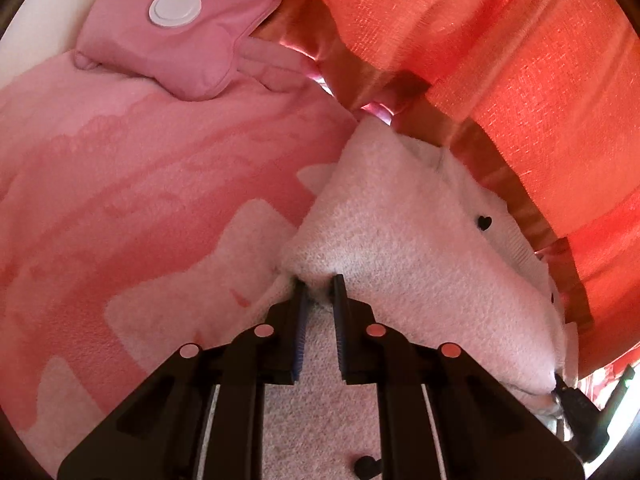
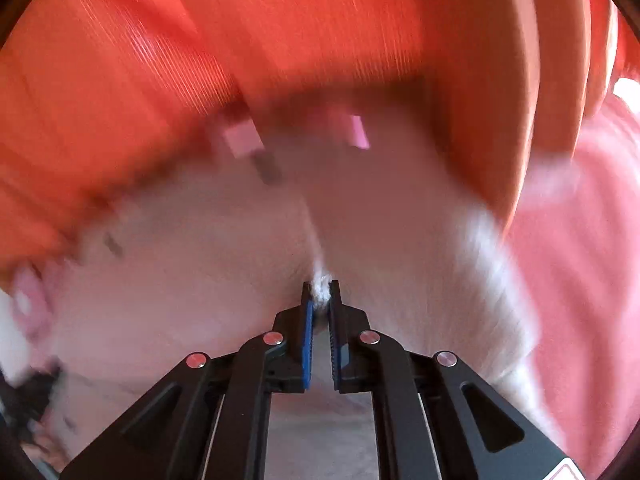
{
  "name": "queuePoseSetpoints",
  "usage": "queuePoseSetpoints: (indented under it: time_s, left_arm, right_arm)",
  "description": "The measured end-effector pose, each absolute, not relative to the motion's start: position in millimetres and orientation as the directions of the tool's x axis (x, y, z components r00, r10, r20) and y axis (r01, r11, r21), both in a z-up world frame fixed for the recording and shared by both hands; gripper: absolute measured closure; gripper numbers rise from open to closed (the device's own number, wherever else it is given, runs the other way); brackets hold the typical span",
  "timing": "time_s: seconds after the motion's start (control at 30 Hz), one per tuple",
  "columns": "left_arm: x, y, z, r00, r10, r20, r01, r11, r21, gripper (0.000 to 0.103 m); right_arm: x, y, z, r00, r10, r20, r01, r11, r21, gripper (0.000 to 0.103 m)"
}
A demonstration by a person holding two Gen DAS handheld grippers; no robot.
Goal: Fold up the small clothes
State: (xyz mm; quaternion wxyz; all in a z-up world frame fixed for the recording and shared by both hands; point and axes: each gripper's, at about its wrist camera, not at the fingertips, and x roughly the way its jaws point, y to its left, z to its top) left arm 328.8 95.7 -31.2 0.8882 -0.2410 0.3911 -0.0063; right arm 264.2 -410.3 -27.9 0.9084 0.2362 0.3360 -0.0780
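Both tongs pinch fleece garment edges.

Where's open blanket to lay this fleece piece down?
Free: the pink blanket between the left gripper and the pink pouch. Crowded: the far side, where the white fleece garment meets the orange curtain. The right view is blurred.

Left gripper pinching fuzzy white garment

Jaws clamped on a raised fold, small black hearts on the fleece; pink blanket beneath, pink pillow with white disc beyond, orange curtain behind.
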Motion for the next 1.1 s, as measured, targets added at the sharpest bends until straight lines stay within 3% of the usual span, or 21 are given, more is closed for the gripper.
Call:
queuePoseSetpoints:
  time_s: [0.1, 0.23, 0.3, 0.4, 0.5, 0.6, 0.67, 0.73, 0.9, 0.97, 1.03, 1.1]
  left_arm:
    - [328.9, 96.3, -31.4, 0.693, -0.204, -0.691, -0.176, 0.883, -0.436, 0.091]
    - [326.4, 95.8, -30.4, 0.692, -0.201, -0.694, -0.172, 0.887, -0.428, 0.091]
    - [325.5, 96.7, -30.2, 0.69, -0.205, -0.694, -0.171, 0.886, -0.431, 0.091]
    - [325.6, 99.5, -30.3, 0.689, -0.216, -0.692, -0.169, 0.881, -0.443, 0.091]
    - [323.8, 99.4, -27.1, 0.683, -0.217, -0.698, -0.164, 0.885, -0.436, 0.09]
    - [311.6, 101.6, -19.6, 0.673, -0.223, -0.705, -0.164, 0.885, -0.437, 0.089]
    - [300.5, 107.2, -15.5, 0.655, -0.237, -0.718, -0.173, 0.877, -0.448, 0.072]
    - [279.9, 115.8, -10.7, 0.64, -0.25, -0.726, -0.162, 0.88, -0.446, 0.064]
    - [200.9, 141.6, -10.3, 0.626, -0.232, -0.745, -0.104, 0.922, -0.374, 0.053]
    - [174.9, 147.1, -14.4, 0.598, -0.268, -0.756, -0.085, 0.916, -0.392, 0.051]
    - [148.6, 150.6, -23.6, 0.549, -0.313, -0.775, -0.087, 0.901, -0.425, 0.04]
    - [126.9, 150.6, -29.6, 0.525, -0.345, -0.778, -0.08, 0.89, -0.449, 0.04]
  right_arm:
    - [250.8, -412.7, 3.3, 0.802, 0.046, -0.596, 0.268, 0.863, 0.427, 0.097]
    - [255.6, -410.4, -17.9, 0.739, -0.016, -0.674, 0.319, 0.889, 0.329, 0.097]
    - [255.0, -415.7, -30.4, 0.757, 0.013, -0.653, 0.317, 0.867, 0.385, 0.098]
    - [244.0, -424.2, -0.6, 0.779, -0.007, -0.628, 0.33, 0.855, 0.399, 0.097]
    - [232.7, -433.7, 5.6, 0.759, -0.042, -0.649, 0.373, 0.845, 0.383, 0.087]
    - [206.3, -446.4, -4.1, 0.699, -0.013, -0.715, 0.417, 0.819, 0.393, 0.084]
    - [172.3, -448.5, -5.3, 0.675, -0.001, -0.738, 0.416, 0.827, 0.379, 0.069]
    - [130.6, -449.9, -9.2, 0.664, -0.018, -0.747, 0.426, 0.831, 0.359, 0.053]
    - [26.3, -450.5, -27.7, 0.636, 0.093, -0.766, 0.378, 0.827, 0.415, 0.049]
    - [1.7, -435.4, -39.9, 0.595, 0.162, -0.788, 0.336, 0.84, 0.426, 0.048]
    - [-6.8, -419.6, -46.8, 0.557, 0.186, -0.81, 0.301, 0.863, 0.405, 0.048]
    - [-14.9, -407.8, -51.4, 0.52, 0.2, -0.83, 0.277, 0.88, 0.386, 0.047]
